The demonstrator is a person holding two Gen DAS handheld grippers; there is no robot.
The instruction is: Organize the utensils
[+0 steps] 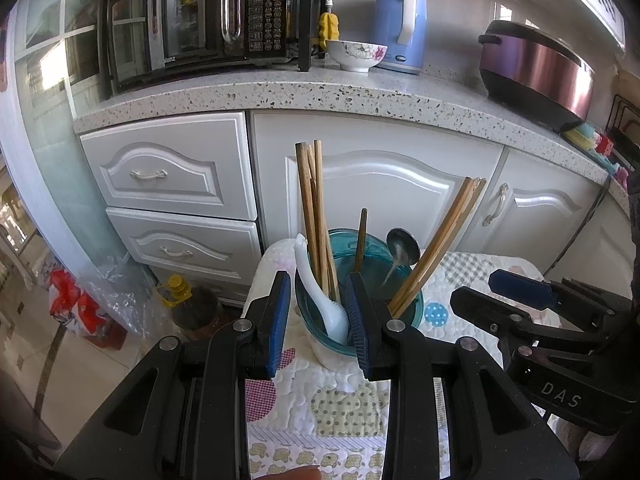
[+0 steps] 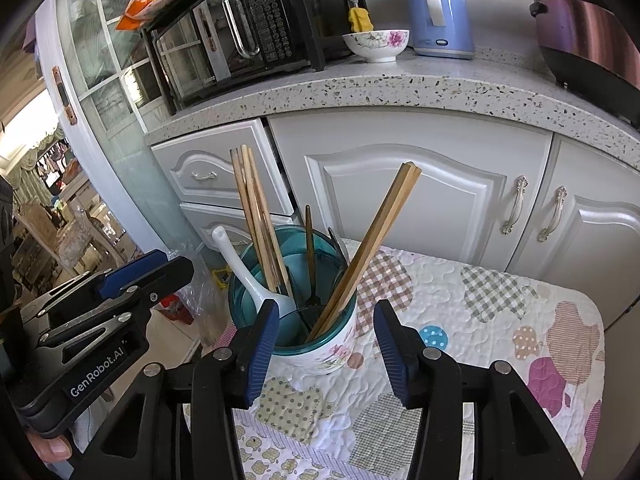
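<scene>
A white flowered utensil holder (image 1: 320, 346) (image 2: 334, 346) with a teal rim stands on the quilted table cloth (image 2: 480, 320). In it are a bundle of wooden chopsticks (image 1: 310, 200) (image 2: 250, 208), a leaning pair of chopsticks (image 1: 444, 240) (image 2: 380, 232), a white ceramic spoon (image 1: 316, 292) (image 2: 240, 268), a metal spoon (image 1: 402, 246) and a dark fork (image 2: 310, 248). My left gripper (image 1: 318, 276) (image 2: 176, 264) is open, just left of the holder and apart from it. My right gripper (image 2: 327, 304) (image 1: 474, 286) is open near the holder, holding nothing.
Behind the table are white cabinets (image 2: 400, 184) under a speckled counter (image 1: 320, 92) with a microwave (image 1: 200, 20), flowered bowl (image 1: 356, 54), blue kettle (image 1: 400, 28) and rice cooker (image 1: 536, 68). An oil bottle (image 1: 192, 304) and plastic bags (image 1: 80, 300) sit on the floor at left.
</scene>
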